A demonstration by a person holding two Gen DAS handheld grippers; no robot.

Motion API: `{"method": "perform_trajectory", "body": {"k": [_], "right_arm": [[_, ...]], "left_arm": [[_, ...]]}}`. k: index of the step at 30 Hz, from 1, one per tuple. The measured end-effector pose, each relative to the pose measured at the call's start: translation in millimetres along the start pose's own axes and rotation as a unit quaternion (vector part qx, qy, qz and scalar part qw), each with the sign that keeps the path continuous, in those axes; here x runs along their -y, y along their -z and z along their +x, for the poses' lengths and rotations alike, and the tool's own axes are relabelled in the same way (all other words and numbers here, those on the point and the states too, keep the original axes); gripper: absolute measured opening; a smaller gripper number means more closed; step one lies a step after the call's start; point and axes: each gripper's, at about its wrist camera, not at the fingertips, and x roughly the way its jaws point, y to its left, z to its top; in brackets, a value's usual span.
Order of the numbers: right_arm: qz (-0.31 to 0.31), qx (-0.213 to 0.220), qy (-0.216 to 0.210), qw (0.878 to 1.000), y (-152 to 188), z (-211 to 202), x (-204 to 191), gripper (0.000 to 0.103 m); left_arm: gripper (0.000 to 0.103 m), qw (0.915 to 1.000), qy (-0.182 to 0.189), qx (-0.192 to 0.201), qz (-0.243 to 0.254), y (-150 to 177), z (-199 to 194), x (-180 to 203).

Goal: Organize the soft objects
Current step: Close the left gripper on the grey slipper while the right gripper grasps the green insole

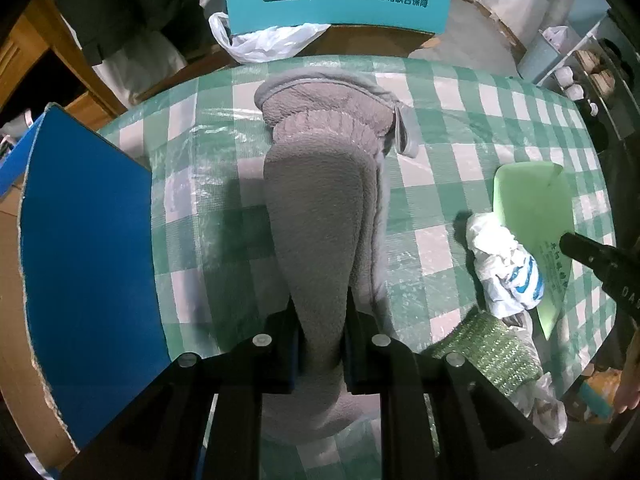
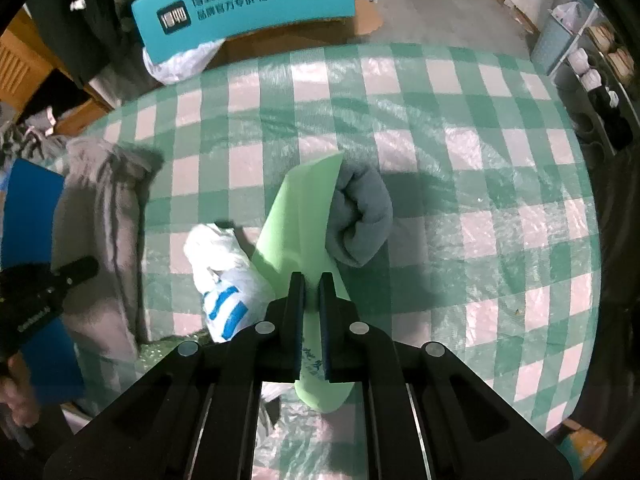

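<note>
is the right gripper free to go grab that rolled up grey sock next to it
Probably not yet. The right gripper is shut on a light green bag, so its jaws are full. The grey sock lies just past its tips on the checked tablecloth, right against the bag, with nothing else blocking it.

The left gripper (image 1: 320, 344) points straight down over the checked tablecloth (image 1: 460, 128), its jaws pinched tight on grey fleece fabric (image 1: 320, 216). The right gripper (image 2: 311, 320) tilts steeply down over the same tablecloth, jaws nearly together and clamped on a light green sheet (image 2: 304, 216). A hand (image 2: 16, 404) grips the left gripper's handle.
</note>
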Motion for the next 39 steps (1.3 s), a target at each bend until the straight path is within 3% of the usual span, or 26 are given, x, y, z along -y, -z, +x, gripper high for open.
{"method": "perform_trajectory", "body": {"k": [9, 13, 15, 16, 23, 26, 28, 39], "right_arm": [[-0.004, 0.025, -0.023, 0.999, -2, -25, -9, 0.005], [-0.006, 0.016, -0.007, 1.0, -2, -18, -10, 0.007], [0.0, 0.008, -0.003, 1.0, -1, -13, -5, 0.028], [0.006, 0.007, -0.003, 1.0, -1, -11, -2, 0.033], [0.032, -0.009, -0.004, 0.999, -1, 1, 11, 0.046], [0.037, -0.018, -0.013, 0.999, -1, 8, 12, 0.046], [0.036, -0.021, -0.013, 0.999, -1, 12, 12, 0.046], [0.039, -0.031, -0.014, 0.999, -5, 29, 13, 0.046]], "left_arm": [[0.015, 0.9999, 0.009, 0.012, -0.005, 6, -15, 0], [0.017, 0.9999, 0.008, 0.001, -0.015, 7, -9, -7], [0.018, 0.9997, 0.007, -0.01, -0.022, 6, -1, -11], [0.02, 0.9996, 0.006, -0.013, -0.025, 6, 2, -12], [0.054, 0.9992, -0.004, -0.02, -0.034, 0, 12, -14], [0.073, 0.9991, 0.0, -0.021, -0.038, -2, 13, -13], [0.079, 0.9989, 0.004, -0.02, -0.042, -5, 15, -14], [0.086, 0.9982, -0.006, -0.034, -0.048, -16, 34, -11]]}}
